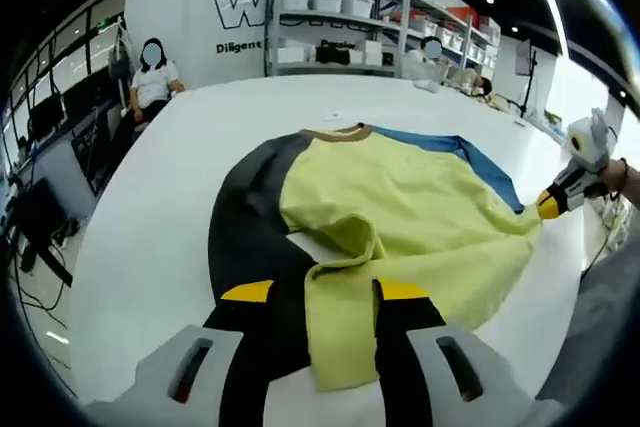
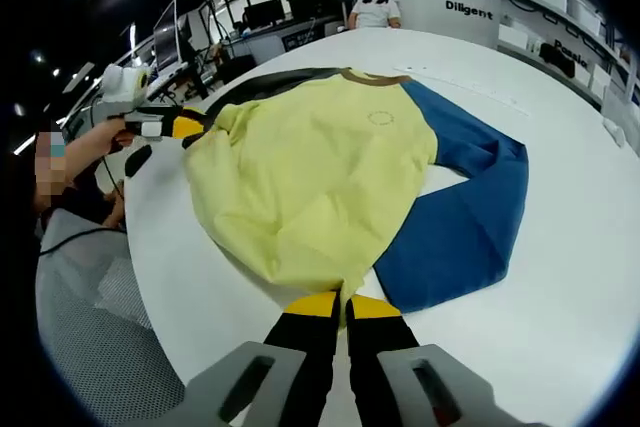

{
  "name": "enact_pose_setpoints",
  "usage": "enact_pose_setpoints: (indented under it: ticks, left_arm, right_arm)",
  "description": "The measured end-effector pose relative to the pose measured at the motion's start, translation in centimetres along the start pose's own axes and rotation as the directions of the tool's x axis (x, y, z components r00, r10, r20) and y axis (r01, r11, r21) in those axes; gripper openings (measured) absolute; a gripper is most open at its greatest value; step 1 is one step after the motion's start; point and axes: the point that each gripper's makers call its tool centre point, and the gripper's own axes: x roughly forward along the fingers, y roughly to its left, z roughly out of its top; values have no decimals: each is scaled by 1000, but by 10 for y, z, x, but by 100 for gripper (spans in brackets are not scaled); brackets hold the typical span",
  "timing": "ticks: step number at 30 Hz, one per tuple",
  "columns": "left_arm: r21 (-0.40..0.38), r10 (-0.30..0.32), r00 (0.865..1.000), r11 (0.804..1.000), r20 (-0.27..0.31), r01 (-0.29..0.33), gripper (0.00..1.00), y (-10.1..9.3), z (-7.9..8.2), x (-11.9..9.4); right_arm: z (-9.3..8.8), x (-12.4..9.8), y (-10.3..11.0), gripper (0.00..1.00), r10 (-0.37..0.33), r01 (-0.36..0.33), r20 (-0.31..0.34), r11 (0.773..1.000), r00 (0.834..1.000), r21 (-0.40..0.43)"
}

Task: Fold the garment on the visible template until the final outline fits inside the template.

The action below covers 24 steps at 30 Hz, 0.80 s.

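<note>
Garment sits spread across the middle of the white tabletop, yellow body up, one blue sleeve and one black sleeve. In the left gripper view the left tool has yellow fabric pinched between its jaws at lower centre. The right tool looks clamped on the yellow hem at the bottom of its view, though the cloth hides the tips a bit. A person sits at upper left.
</note>
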Motion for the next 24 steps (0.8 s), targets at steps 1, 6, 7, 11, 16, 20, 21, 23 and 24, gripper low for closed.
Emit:
enact_pose_setpoints:
  ticks: [1, 6, 7, 11, 16, 20, 21, 23, 24]
  left_arm:
    - [1, -2, 1000, 1000, -3, 2, 40, -1, -2, -3]
    - [31, -10, 1000, 999, -30, 11, 46, -5, -10, -14]
    - [40, -11, 999, 999, -39, 13, 46, -5, -12, -14]
    - [80, -12, 997, 997, -70, 18, 40, -7, -22, -19]
    - [41, -11, 996, 999, -92, 14, 33, -5, -33, -24]
    - [43, -4, 993, 999, -117, 9, 28, -2, -41, -23]
    - [40, 1, 993, 999, -119, 4, 27, -1, -41, -22]
    - [30, 6, 992, 1000, -123, -3, 25, 1, -43, -22]
    - [25, 3, 993, 1000, -122, 0, 23, 1, -44, -22]
  right_arm:
    - [-1, 0, 1, 0, 2, -2, -1, 1000, 1000, 1]
    - [-2, -2, 4, 0, 9, -9, -4, 1000, 1000, 1]
    - [-2, -2, 4, 0, 10, -10, -5, 1000, 1000, 0]
    - [-4, -4, 7, 0, 14, -14, -7, 1000, 1000, -2]
    - [-8, -7, 10, 0, 19, -19, -11, 1000, 1000, -1]
    - [-11, -8, 11, 0, 21, -21, -19, 1000, 1000, -1]
    - [-11, -9, 12, 0, 21, -21, -20, 1000, 1000, -1]
    - [-11, -9, 12, 0, 21, -21, -19, 1000, 1000, 2]
    - [-12, -9, 13, 0, 21, -21, -19, 1000, 1000, 2]
